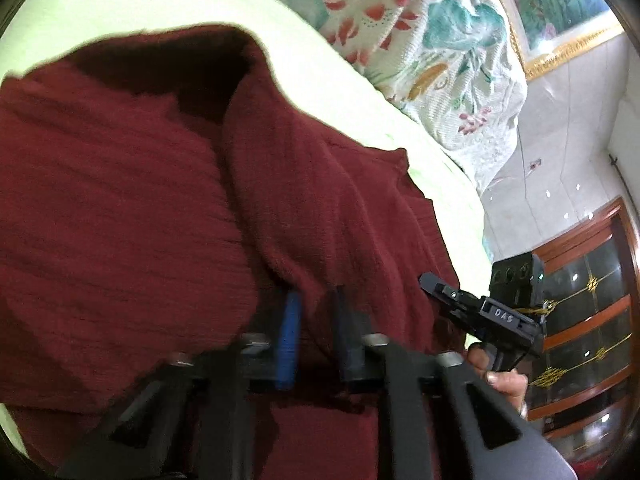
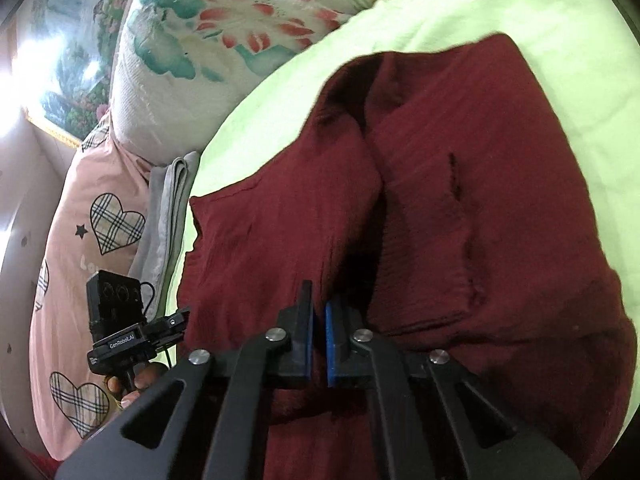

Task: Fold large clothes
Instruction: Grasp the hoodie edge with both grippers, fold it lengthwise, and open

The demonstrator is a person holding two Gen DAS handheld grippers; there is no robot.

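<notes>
While crinkled maroon cloth (image 2: 460,208) bunches on the lime bed sheet (image 2: 500,4), each hand-held gripper, left (image 1: 316,340) and right (image 2: 319,340), pinches it closed; "GenRobot.AI" reads at nine o'clock.

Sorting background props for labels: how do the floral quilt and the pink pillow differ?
Print: the floral quilt carries big red flowers and teal leaves on white; the pink pillow has plaid hearts and a small star on pink.
Surface: the quilt looks textured and puffy, the pillow smooth.
Place: the quilt sits above and behind the pillow.
Shared: both lie beside the green sheet.
</notes>
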